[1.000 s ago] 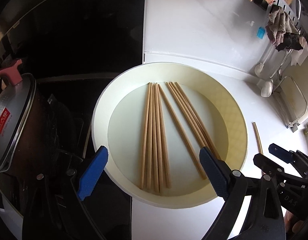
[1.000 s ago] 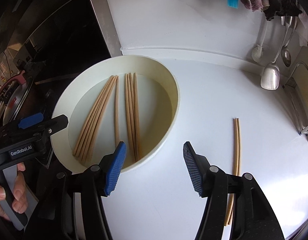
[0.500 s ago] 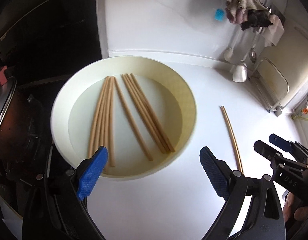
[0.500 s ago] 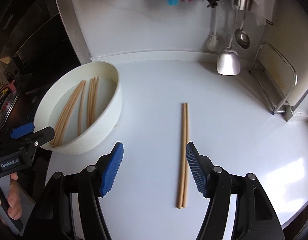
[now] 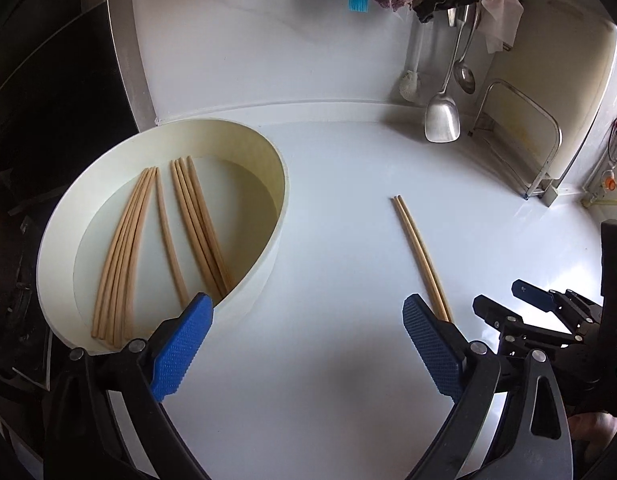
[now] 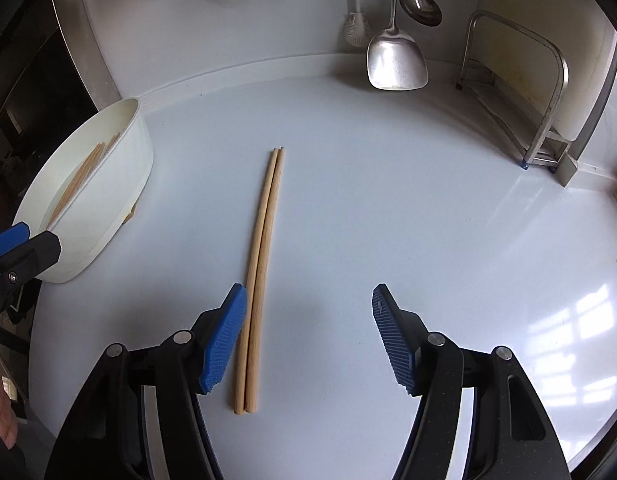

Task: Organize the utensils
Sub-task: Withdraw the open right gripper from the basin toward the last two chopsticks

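Both grippers swung off the basin [image 5: 276,236]; chopstick pair [image 6: 262,264] lay lengthwise inside the spread right gripper [image 6: 308,336], beside its left pad; left gripper [image 5: 304,352] spread, empty.

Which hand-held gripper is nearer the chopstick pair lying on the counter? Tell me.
Right. The right hand-held gripper is over the pair of chopsticks, whose near ends lie between its open fingers. The left hand-held gripper sits off to the pair's left, nearer the bowl.

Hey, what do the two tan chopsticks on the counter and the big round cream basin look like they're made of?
The two tan chopsticks look like unfinished wood or bamboo: matte, pale, with faint grain lines. The round cream basin is probably plastic: smooth, thin straight wall, dull even sheen; enamel can't be ruled out.
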A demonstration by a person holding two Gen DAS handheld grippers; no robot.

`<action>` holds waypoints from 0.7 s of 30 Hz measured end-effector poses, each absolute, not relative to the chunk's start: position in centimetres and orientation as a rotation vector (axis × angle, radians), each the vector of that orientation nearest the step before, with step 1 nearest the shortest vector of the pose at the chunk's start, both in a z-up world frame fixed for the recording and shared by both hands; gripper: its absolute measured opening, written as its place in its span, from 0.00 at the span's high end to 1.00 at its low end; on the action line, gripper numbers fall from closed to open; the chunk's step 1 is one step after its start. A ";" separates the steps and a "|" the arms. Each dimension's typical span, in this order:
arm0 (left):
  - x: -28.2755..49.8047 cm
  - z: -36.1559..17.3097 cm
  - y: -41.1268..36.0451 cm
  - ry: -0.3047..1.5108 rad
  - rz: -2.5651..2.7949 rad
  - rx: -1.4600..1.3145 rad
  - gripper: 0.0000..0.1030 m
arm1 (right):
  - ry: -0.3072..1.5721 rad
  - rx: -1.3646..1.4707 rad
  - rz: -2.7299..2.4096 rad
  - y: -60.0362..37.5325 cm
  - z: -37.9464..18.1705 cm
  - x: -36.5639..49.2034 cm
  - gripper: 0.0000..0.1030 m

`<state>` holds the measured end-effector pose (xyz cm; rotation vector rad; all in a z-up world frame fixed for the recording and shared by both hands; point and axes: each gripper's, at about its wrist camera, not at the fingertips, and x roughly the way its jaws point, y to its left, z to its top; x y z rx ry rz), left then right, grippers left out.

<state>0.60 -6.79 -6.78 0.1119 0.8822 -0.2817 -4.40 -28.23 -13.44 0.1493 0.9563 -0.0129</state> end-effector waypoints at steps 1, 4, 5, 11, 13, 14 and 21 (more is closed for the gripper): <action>0.5 -7.0 -7.0 0.868 -0.285 0.117 0.09 | 0.947 0.154 -0.005 -28.1 -13.9 -4.3 0.39; 0.1 -7.7 -7.7 0.828 -0.281 0.147 0.08 | 0.927 0.175 0.005 -28.1 -15.0 -3.6 0.39; 0.0 -8.0 -7.9 0.818 -0.281 0.153 0.08 | 0.913 0.181 0.007 -28.1 -15.2 -3.6 0.39; -0.2 -9.0 -8.7 0.813 -0.300 0.141 0.08 | 0.899 0.129 -0.008 -27.7 -15.8 -2.7 0.39; -0.1 -9.2 -8.9 0.811 -0.298 0.151 0.08 | 0.905 0.130 -0.012 -27.8 -15.9 -2.5 0.39; -0.1 -9.3 -8.9 0.814 -0.296 0.153 0.08 | 0.905 0.128 -0.013 -27.7 -15.9 -2.5 0.39; 0.2 -9.6 -8.4 0.831 -0.292 0.130 0.08 | 0.890 0.077 -0.014 -27.2 -15.7 -2.3 0.40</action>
